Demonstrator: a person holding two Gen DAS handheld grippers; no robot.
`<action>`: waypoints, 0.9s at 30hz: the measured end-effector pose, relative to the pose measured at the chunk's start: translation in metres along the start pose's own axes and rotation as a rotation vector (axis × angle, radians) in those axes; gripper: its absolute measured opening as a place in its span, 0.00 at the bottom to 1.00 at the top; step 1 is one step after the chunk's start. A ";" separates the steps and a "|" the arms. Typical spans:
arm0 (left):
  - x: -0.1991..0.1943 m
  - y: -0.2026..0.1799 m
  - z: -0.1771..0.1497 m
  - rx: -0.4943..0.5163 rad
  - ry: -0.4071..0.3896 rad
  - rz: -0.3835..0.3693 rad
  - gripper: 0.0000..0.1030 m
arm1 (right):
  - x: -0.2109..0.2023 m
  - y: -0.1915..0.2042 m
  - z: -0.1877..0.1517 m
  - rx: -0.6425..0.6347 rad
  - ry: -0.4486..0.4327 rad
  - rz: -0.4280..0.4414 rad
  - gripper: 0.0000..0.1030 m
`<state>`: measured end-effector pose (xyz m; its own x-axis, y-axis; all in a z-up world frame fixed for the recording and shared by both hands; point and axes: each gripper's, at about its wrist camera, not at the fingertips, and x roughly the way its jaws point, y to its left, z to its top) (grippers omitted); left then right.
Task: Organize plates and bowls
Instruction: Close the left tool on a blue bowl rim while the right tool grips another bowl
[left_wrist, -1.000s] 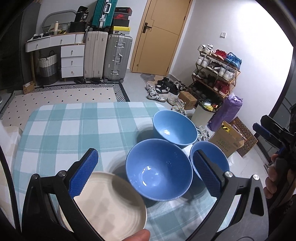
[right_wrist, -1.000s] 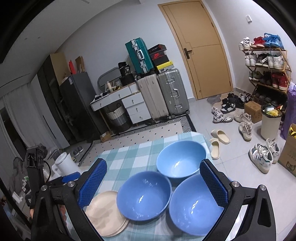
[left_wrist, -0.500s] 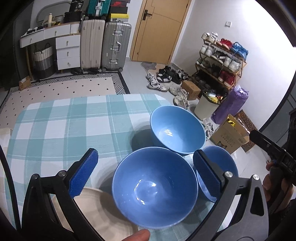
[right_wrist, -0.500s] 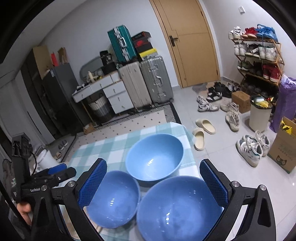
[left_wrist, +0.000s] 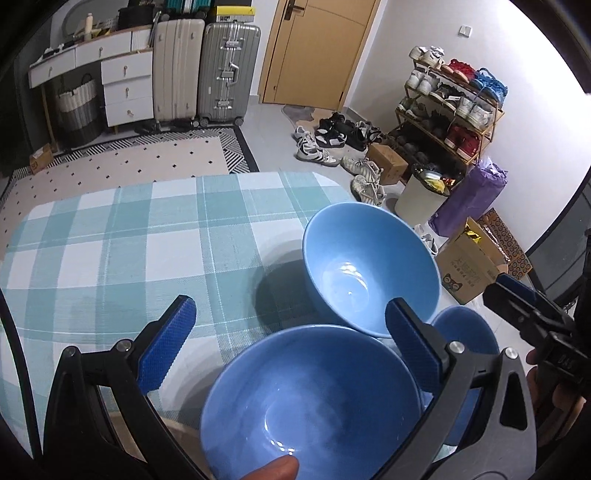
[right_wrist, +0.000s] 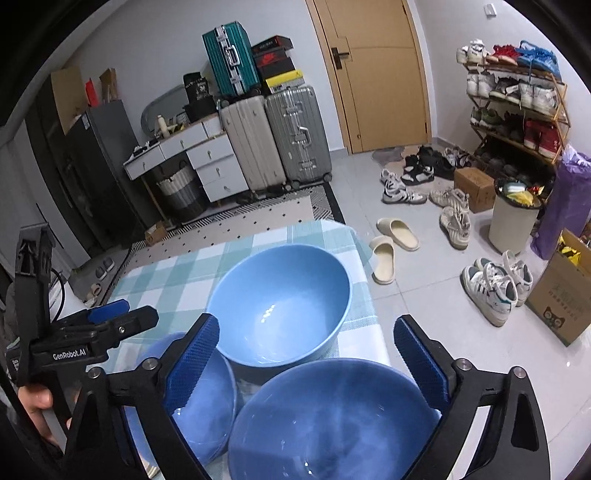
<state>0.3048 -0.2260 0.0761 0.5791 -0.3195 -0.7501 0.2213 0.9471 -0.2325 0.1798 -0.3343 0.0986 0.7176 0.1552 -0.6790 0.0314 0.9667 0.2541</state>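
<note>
Three blue bowls stand close together on the checked tablecloth (left_wrist: 129, 240). In the left wrist view my left gripper (left_wrist: 291, 336) is open, its jaws spread above the near bowl (left_wrist: 314, 402). The far bowl (left_wrist: 369, 266) is beyond it and the third bowl (left_wrist: 461, 332) is at the right, half hidden. In the right wrist view my right gripper (right_wrist: 317, 350) is open over the near right bowl (right_wrist: 332, 421), with the far bowl (right_wrist: 280, 302) ahead and the left bowl (right_wrist: 207, 398) beside it. The beige plate is hidden, apart from a sliver at the lower left.
The table's far right edge (right_wrist: 365, 258) drops to a tiled floor with slippers and shoes (right_wrist: 391, 243). A bin (right_wrist: 513, 214), a cardboard box (right_wrist: 561, 295) and a shoe rack (right_wrist: 517, 103) stand at the right. Suitcases (right_wrist: 280, 136) and drawers are at the back.
Both grippers have moved forward and down towards the bowls, which now fill the lower part of each view. The beige plate has slipped out of sight under the left gripper. Both stay open.
</note>
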 end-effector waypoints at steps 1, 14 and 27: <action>0.004 0.002 0.000 -0.002 0.005 -0.002 0.99 | 0.006 0.000 -0.001 0.000 0.010 -0.002 0.86; 0.067 0.002 0.001 0.005 0.083 -0.025 0.66 | 0.064 -0.010 -0.009 -0.022 0.104 -0.028 0.67; 0.097 -0.007 0.005 0.013 0.126 -0.031 0.41 | 0.085 -0.010 -0.007 -0.023 0.173 -0.029 0.53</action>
<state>0.3634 -0.2640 0.0078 0.4688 -0.3413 -0.8147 0.2484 0.9361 -0.2492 0.2356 -0.3289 0.0338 0.5861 0.1579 -0.7947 0.0331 0.9753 0.2182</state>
